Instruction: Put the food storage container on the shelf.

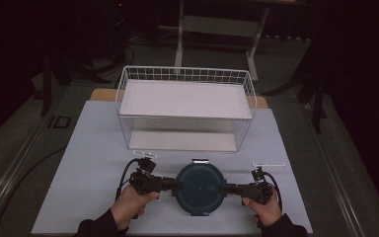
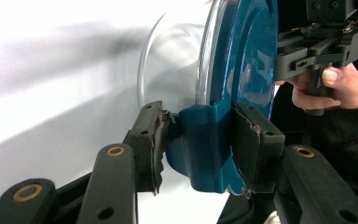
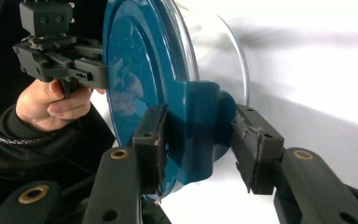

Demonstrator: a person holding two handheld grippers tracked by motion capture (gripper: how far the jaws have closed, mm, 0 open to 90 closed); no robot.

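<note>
Both grippers flank the round teal-lidded glass container on the table: left gripper clamps its clip tab, right gripper straddles its tab loosely; squeeze evenly before lifting

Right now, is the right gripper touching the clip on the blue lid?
Cannot tell. In the right gripper view, one pad looks pressed against the clip, while the other stands apart. The right gripper looks too small in the high view.
</note>
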